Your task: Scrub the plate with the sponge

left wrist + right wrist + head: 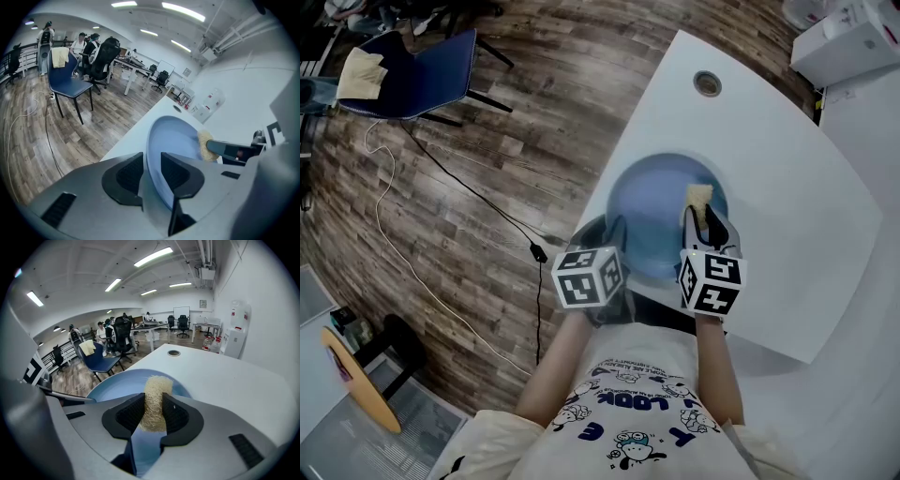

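Observation:
A pale blue plate (661, 220) lies on the white table (787, 178) near its front edge. My left gripper (152, 174) is shut on the plate's near rim (154, 154), which runs edge-on between its jaws. My right gripper (152, 413) is shut on a beige fibrous sponge (153, 401). In the head view the sponge (700, 199) sits over the right part of the plate, at the tips of the right gripper (705, 225). From the left gripper view the sponge (205, 145) appears against the plate's far side (176, 136).
A round cable hole (707, 83) is in the table at the back. White boxes (844, 37) stand at the far right. Left of the table is wooden floor with a blue chair (417, 75) and a trailing cable (478, 202).

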